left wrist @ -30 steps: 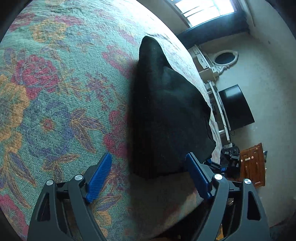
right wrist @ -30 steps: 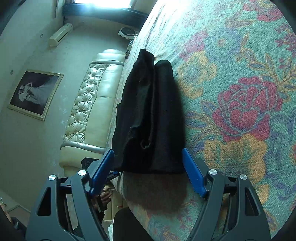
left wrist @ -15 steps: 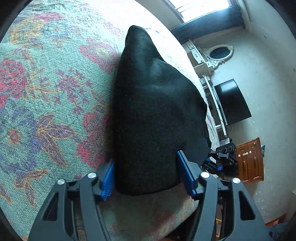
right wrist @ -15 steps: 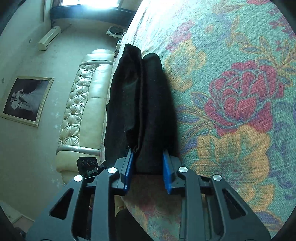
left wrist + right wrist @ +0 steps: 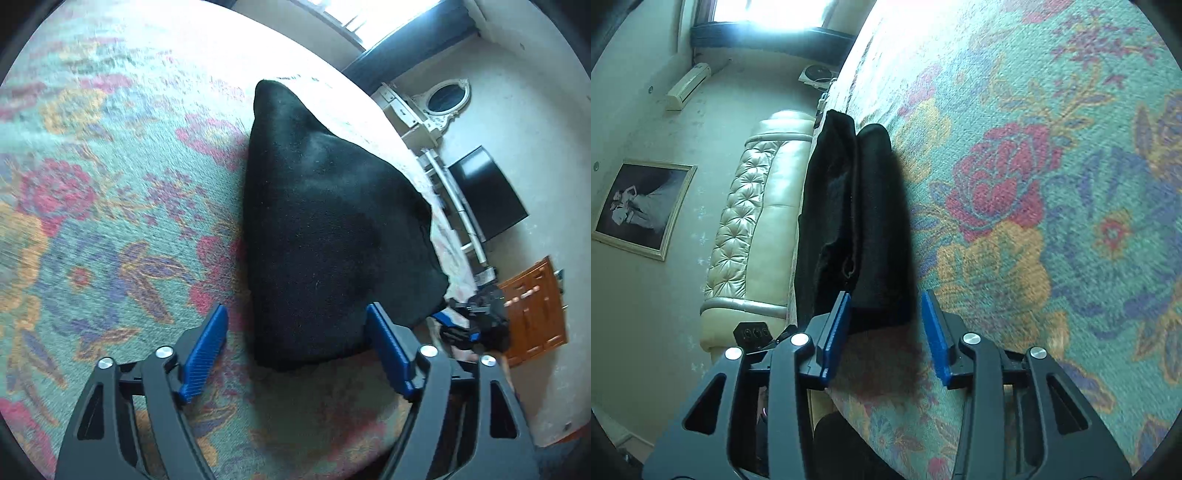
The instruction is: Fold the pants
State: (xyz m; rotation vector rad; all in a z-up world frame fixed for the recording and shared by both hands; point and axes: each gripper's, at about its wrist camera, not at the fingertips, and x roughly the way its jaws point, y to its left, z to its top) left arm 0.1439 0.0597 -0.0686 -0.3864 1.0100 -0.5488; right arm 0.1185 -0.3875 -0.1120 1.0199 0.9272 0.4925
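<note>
Surface: one floral bedspread [image 5: 110, 229], teal ground with red, orange and purple flowers, covering the whole work area. Landmark = the black pants [image 5: 325, 229].

Pants: one pair, folded into a compact dark bundle, lying flat on the bedspread close to its edge. Right wrist view shows the pants [image 5: 857, 206] as two stacked folds side by side, with the bedspread [image 5: 1052, 184] stretching off to their right.

Room, left wrist view, all beyond the pants' far/right side:
- one window [image 5: 373, 14], bright, overexposed
- one oval mirror [image 5: 447, 98] in a white frame
- one black TV screen [image 5: 484, 192]
- one brown wooden cabinet [image 5: 535, 306]

Room, right wrist view, all left of the pants:
- one cream tufted sofa [image 5: 753, 229]
- one framed picture [image 5: 642, 206] on the wall
- one wall AC unit [image 5: 689, 86]

Tongs, two total:
- left gripper [image 5: 299, 343]: jaws opening, near end of the pants between the blue pads, clear gap on the left pad, nothing clamped.
- right gripper [image 5: 886, 332]: jaws opening, pants end sits between them; left pad is at the fabric edge, right pad apart. No grip.
</note>
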